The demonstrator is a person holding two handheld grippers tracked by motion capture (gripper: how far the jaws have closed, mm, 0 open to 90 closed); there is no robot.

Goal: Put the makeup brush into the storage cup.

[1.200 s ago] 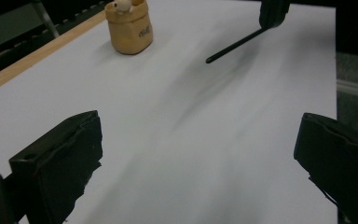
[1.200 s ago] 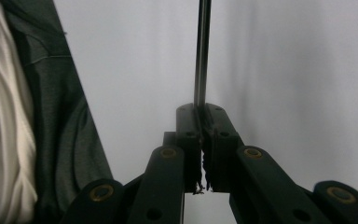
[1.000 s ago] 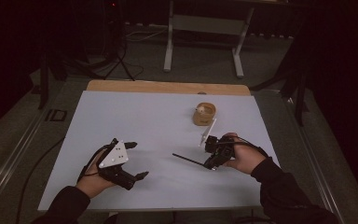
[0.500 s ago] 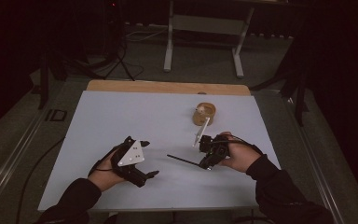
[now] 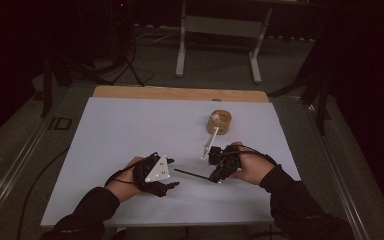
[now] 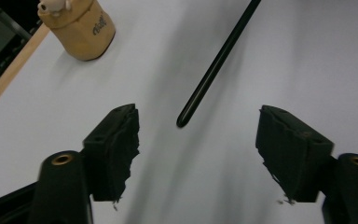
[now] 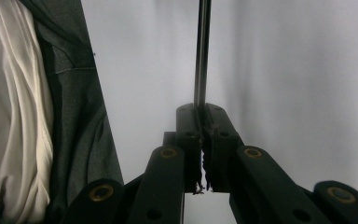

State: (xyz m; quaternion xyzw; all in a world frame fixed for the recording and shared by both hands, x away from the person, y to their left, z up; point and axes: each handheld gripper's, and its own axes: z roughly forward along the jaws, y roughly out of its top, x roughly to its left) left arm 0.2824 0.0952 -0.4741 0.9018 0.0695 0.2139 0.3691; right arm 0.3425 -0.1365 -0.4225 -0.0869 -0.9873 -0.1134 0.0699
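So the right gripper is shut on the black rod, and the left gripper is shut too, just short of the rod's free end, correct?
Not quite. The left gripper is open: in the left gripper view its fingers stand wide apart, with the free end of the black rod just ahead of them. The right gripper is indeed shut on the rod.

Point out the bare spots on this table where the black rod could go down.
Bare: the white table's far-left stretch beyond the left gripper, and its near edge. Crowded: the right-centre, where the right gripper clamps the thin black rod before the tan wooden cup.

Black rod point(image 6: 216, 65) and tan pot point(image 6: 79, 29) obstruct table's point(image 5: 130, 125) right half.
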